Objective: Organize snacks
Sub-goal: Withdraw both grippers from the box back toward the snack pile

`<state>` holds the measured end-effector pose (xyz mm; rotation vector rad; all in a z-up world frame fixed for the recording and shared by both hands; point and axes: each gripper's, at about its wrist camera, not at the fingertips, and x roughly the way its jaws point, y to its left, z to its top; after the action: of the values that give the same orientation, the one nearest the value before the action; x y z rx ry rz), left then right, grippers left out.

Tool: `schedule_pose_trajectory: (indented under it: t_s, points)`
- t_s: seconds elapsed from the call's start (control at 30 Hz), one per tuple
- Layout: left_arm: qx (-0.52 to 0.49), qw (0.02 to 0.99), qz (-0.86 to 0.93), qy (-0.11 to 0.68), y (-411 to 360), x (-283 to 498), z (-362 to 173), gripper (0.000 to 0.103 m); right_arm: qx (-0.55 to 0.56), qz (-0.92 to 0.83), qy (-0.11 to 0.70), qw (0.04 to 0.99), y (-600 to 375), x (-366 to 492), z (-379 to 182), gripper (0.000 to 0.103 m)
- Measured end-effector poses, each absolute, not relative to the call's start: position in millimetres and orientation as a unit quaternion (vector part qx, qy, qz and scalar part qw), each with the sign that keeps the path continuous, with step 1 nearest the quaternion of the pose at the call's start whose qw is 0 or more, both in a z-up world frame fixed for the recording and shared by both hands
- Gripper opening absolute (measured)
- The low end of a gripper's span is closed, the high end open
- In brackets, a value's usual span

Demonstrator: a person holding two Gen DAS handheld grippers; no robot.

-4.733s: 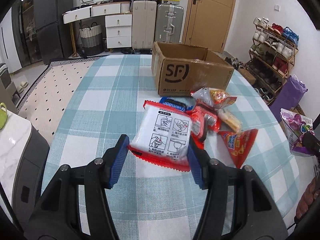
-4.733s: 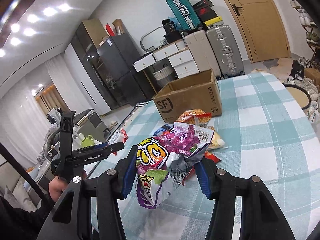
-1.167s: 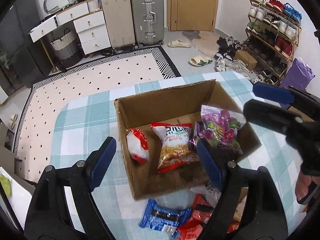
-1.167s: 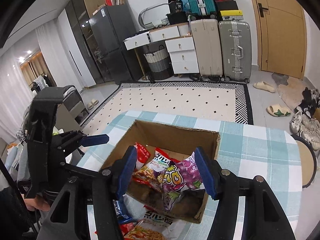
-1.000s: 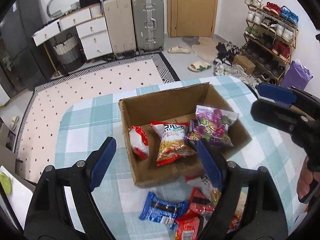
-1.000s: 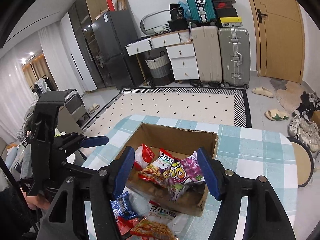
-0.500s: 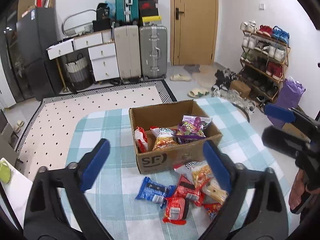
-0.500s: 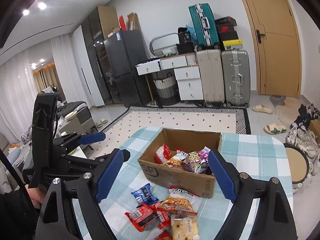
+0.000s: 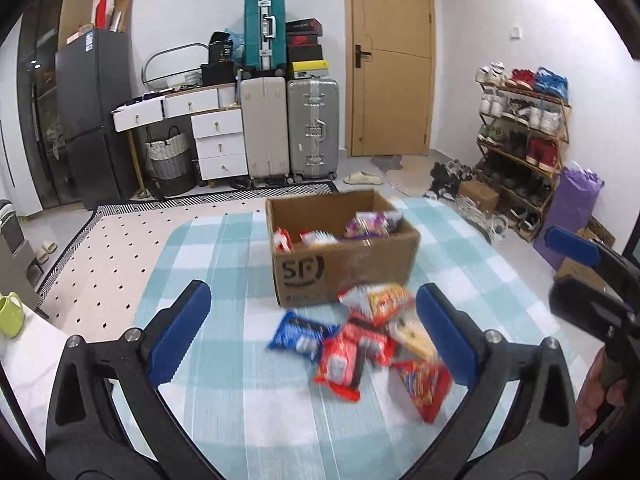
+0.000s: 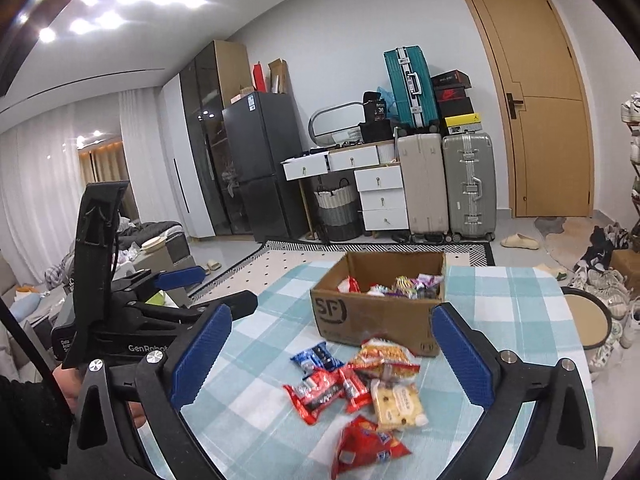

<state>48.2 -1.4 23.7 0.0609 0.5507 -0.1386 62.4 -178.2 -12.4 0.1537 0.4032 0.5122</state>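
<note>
several snacks already sit in your cardboard box (image 10: 372, 312) at the far side of the table (image 10: 520, 320): a purple bag (image 9: 374, 222) and a couple of red ones. about six packets (image 10: 360, 392) lie loose in front of it, including a blue packet (image 10: 316, 358) and a cracker pack (image 10: 398, 404). your left gripper (image 9: 312, 332) and right gripper (image 10: 332, 356) hang wide apart and empty, the right one's jaws having just spread with nothing between them.
</note>
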Motion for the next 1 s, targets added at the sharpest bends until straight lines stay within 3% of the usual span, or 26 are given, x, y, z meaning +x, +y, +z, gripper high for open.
schedule_pose_trajectory:
  t_s: [0.3,0.73,1.0]
  points:
    - [0.001,0.949,-0.078,0.305,5.9,18.6,-19.2,0.103,0.085,0.239,0.23,0.939,-180.3,44.1,-48.9,0.102]
    - [-0.023,0.935,-0.067,0.348,19.5,28.8,-76.1,0.103,0.124,0.229,0.286,0.922,-185.0,50.0,-112.2,0.102]
    - [-0.026,0.926,-0.07,0.369,18.4,43.0,-97.5,0.103,0.093,0.197,0.299,0.929,-184.3,59.7,-125.8,0.102]
